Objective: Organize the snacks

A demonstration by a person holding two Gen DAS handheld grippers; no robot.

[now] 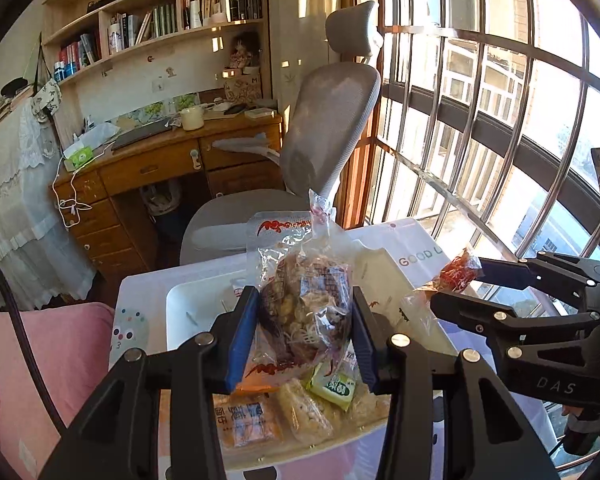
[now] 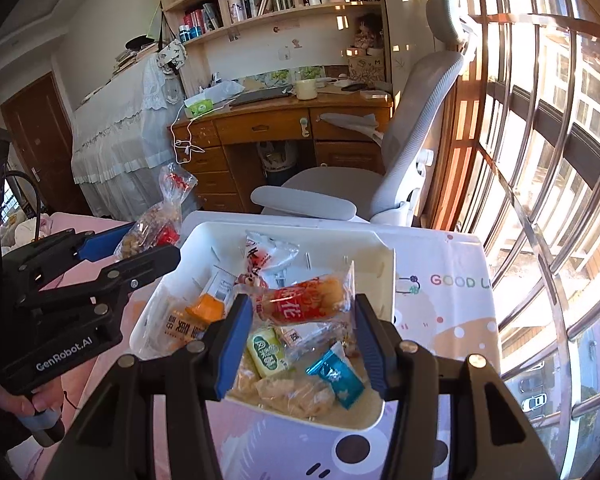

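Snacks: left tongs grip clear bag; right tongs grip red packet; tablecloth reads "GOOD".

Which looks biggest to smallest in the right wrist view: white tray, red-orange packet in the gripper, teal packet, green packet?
1. White tray.
2. Red-orange packet, held nearer the camera, so it may look enlarged.
3. Teal packet and green packet look alike; no ranking.

Sunlit barred window, grey office chair, wooden desk, bookshelves
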